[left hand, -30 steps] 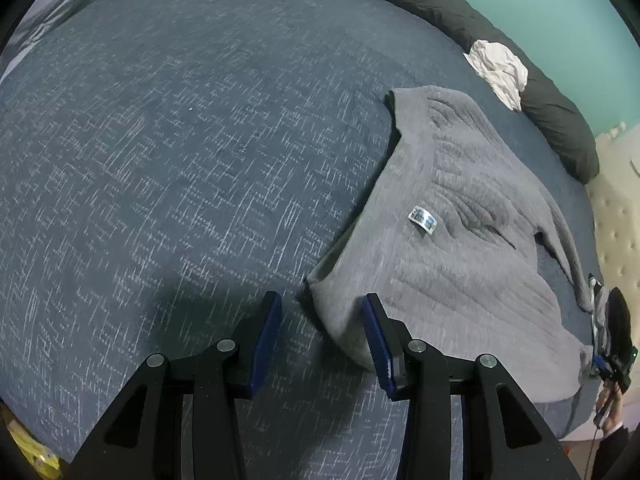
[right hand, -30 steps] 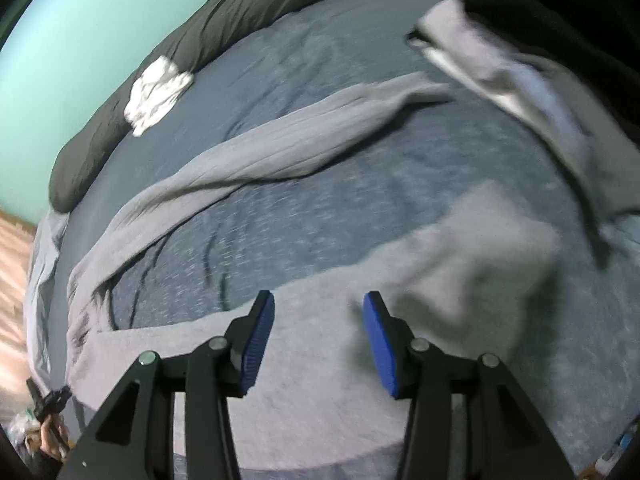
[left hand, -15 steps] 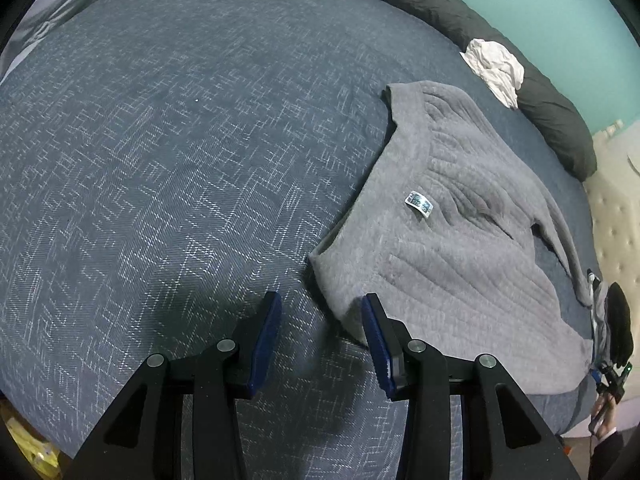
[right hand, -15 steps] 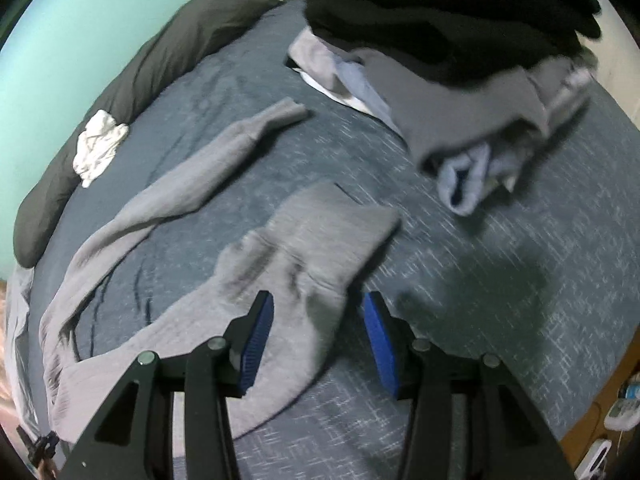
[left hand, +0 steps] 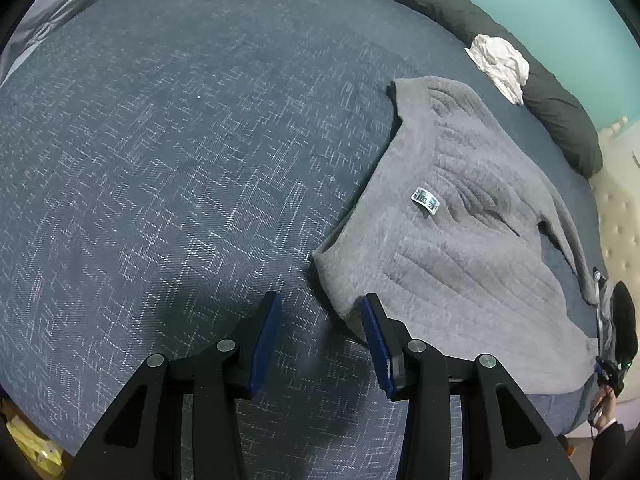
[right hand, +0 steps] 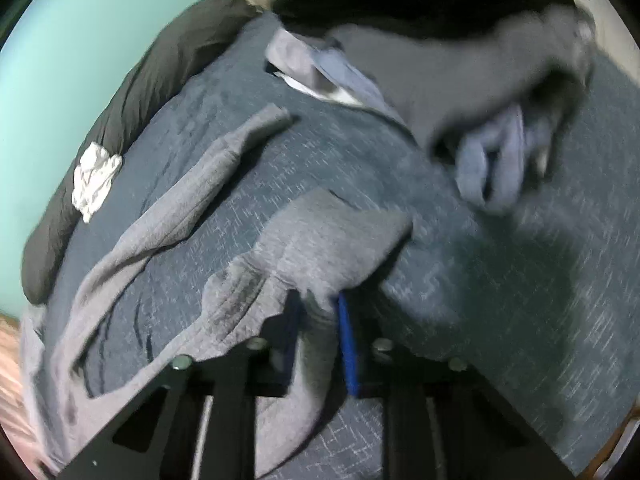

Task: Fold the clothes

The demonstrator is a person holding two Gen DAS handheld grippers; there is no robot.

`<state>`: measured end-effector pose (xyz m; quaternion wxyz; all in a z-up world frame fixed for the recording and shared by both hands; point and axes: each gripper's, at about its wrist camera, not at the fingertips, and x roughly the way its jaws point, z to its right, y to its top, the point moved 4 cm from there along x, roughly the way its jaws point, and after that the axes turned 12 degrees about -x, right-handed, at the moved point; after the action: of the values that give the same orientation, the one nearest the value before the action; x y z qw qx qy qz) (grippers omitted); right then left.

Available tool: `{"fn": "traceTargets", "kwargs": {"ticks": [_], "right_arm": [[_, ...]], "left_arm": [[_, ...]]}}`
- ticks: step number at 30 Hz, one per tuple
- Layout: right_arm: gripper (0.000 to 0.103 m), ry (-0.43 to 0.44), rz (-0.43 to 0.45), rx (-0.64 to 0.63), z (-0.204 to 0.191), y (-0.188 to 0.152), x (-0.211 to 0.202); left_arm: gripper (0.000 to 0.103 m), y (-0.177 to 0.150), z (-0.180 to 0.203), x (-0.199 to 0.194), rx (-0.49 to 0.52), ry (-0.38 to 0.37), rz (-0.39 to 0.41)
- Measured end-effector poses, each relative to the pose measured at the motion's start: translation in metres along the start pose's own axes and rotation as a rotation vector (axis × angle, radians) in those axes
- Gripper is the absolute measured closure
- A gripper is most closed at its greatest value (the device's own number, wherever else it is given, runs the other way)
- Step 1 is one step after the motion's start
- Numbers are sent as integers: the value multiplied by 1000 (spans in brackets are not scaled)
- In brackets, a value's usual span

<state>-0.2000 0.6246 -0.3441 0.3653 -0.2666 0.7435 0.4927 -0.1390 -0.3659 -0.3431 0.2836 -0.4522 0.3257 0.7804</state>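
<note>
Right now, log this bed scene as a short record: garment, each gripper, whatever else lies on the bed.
garment: grey sweater spread flat on the dark blue bedspread, label showing
left gripper: jaws open, beside the sweater's near corner, holding nothing
right gripper: jaws just closed, pinching a sweater sleeve
also on bed: white cloth by the dark bolster; clothes pile

The bed (left hand: pixel 192 168) carries a dark blue cover with a pale flecked weave. A long dark bolster (left hand: pixel 560 120) lies along its far edge, against a teal wall (left hand: pixel 540 4). A crumpled white cloth (left hand: pixel 502 65) rests partly on the bolster.
</note>
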Motion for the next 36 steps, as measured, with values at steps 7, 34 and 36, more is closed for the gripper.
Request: {"fn": "traceTargets", "kwargs": {"ticks": [7,34,36], "right_arm": [[96,-86,156,-149,-8,21,-43],[87,-185,40,-163,7,3,-49],[87,-151,55,-173,-4,7,-52]], "left_arm": [[58,0,9,0,10,-5,5],[57,8,-5,1,-78,-36,29],[57,8,-7,1,-88,-44,30]]}}
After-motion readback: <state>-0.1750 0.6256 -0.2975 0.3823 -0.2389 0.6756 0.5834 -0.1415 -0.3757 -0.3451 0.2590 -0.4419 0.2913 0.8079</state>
